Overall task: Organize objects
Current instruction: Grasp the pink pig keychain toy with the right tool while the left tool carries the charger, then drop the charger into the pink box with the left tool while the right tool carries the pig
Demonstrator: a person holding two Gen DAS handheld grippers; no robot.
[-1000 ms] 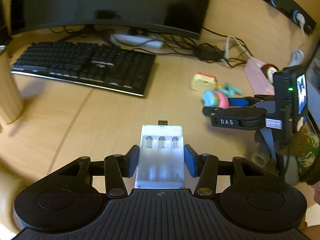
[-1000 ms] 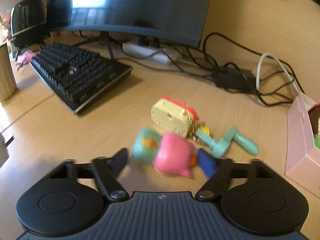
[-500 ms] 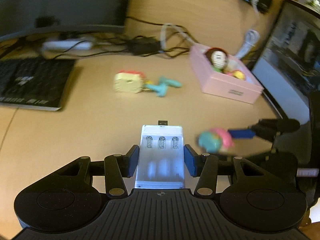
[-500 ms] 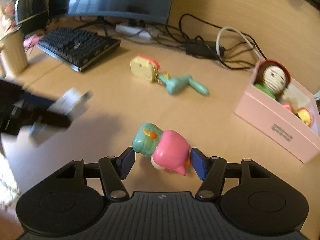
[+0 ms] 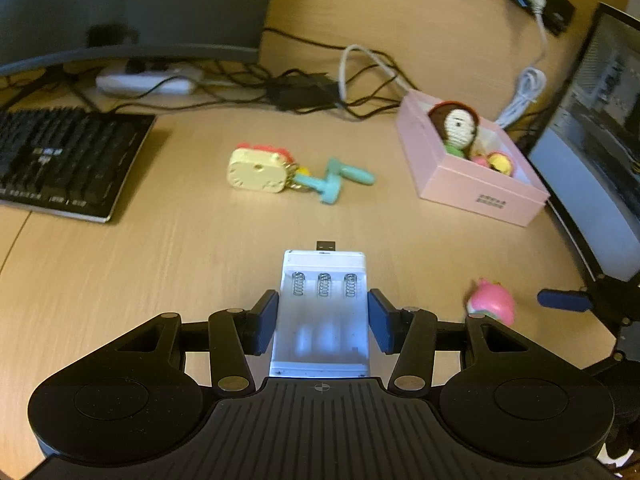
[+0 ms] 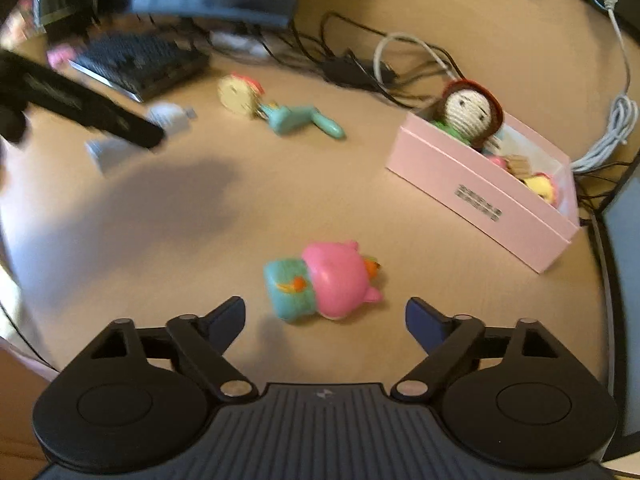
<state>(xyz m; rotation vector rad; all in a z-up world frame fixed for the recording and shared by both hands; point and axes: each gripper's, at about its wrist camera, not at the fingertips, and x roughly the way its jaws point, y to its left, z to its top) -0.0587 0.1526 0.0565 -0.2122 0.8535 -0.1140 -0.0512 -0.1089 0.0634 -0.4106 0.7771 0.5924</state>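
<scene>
Currently mid-sort on the desk point(image 5: 160, 240): the pink box point(image 6: 480, 196) sits at the right with a knitted doll point(image 6: 470, 110) and a few small toys already inside, so I read it as the drop target. Right gripper point(image 6: 325, 312) has just been opening; its jaws stand wide and nothing is pinched. The pink-and-teal toy point(image 6: 324, 280) lies on the desk just ahead of the tips, short of the box. Left gripper point(image 5: 322, 320) is clamped on the white battery case point(image 5: 323, 312), held clear above the desk with its plug end forward. Still loose near the keyboard point(image 5: 60, 160): a cream toy point(image 5: 256, 168) touching a teal handle point(image 5: 340, 180). Next, probably: carry the battery case to its place, re-grab the toy and lift it over the box wall.
</scene>
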